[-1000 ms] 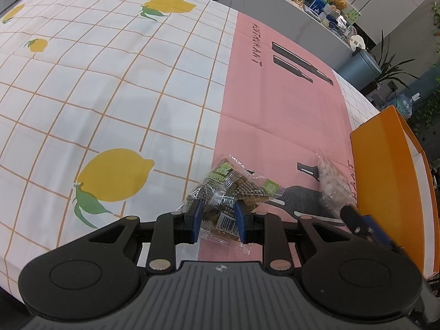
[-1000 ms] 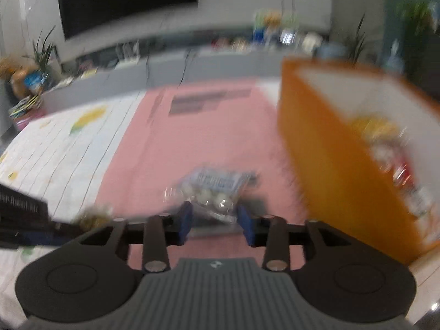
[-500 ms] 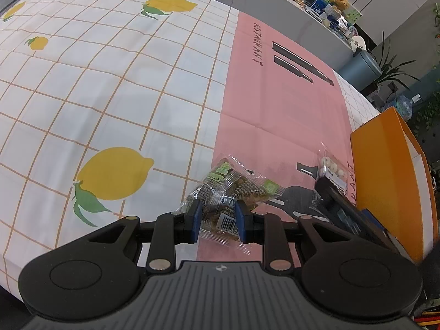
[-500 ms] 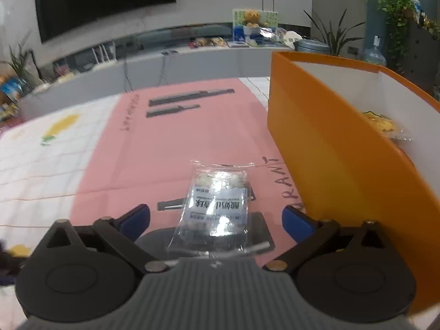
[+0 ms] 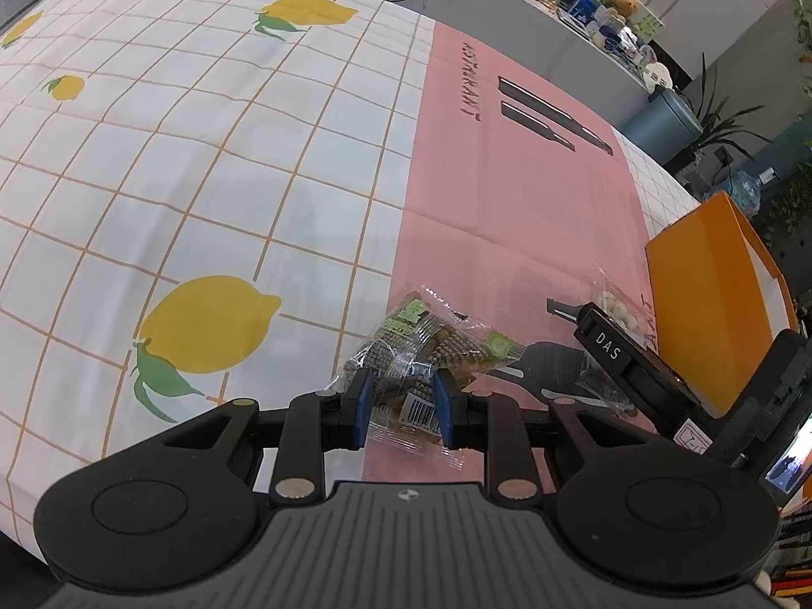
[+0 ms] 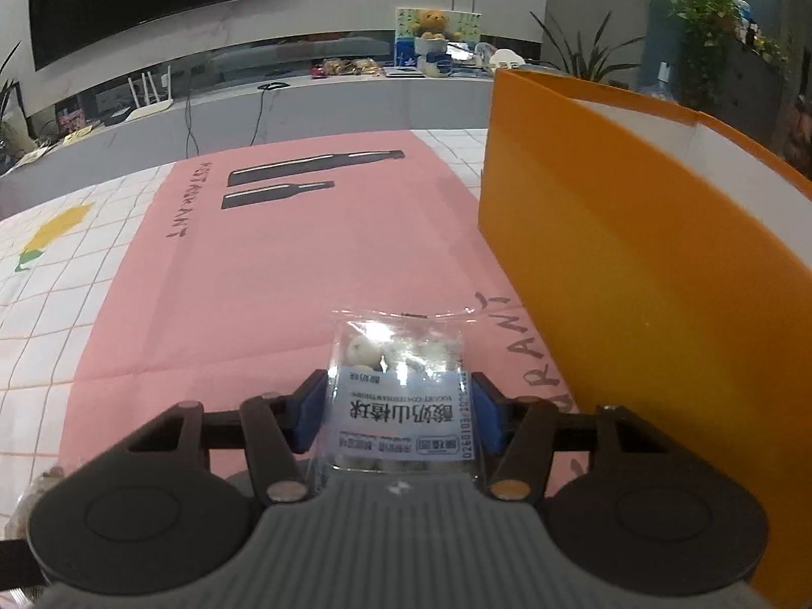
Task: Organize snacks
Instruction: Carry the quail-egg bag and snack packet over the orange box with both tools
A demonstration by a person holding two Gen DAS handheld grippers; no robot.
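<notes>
My left gripper (image 5: pixel 398 406) is shut on a clear packet of brown snacks (image 5: pixel 431 340) with green labels, which lies where the lemon-print cloth meets the pink mat. My right gripper (image 6: pixel 398 406) has its jaws closing on a clear packet of white yogurt balls (image 6: pixel 401 355); the blue pads touch both of its side edges. That packet (image 5: pixel 616 307) rests on the pink mat close beside the orange box (image 6: pixel 634 279). In the left wrist view the right gripper's black finger (image 5: pixel 609 350) lies over the packet, next to the orange box (image 5: pixel 710 304).
The pink mat (image 6: pixel 279 279) with printed dark bottles stretches ahead of both grippers, and the white checked lemon cloth (image 5: pixel 203 177) lies to its left. The tall orange box wall stands close on the right. A grey counter (image 6: pixel 304 86) with clutter runs behind the table.
The right gripper came down to the white-ball packet, spread wide around it, then closed onto its sides. The left gripper kept still, holding the brown packet.
</notes>
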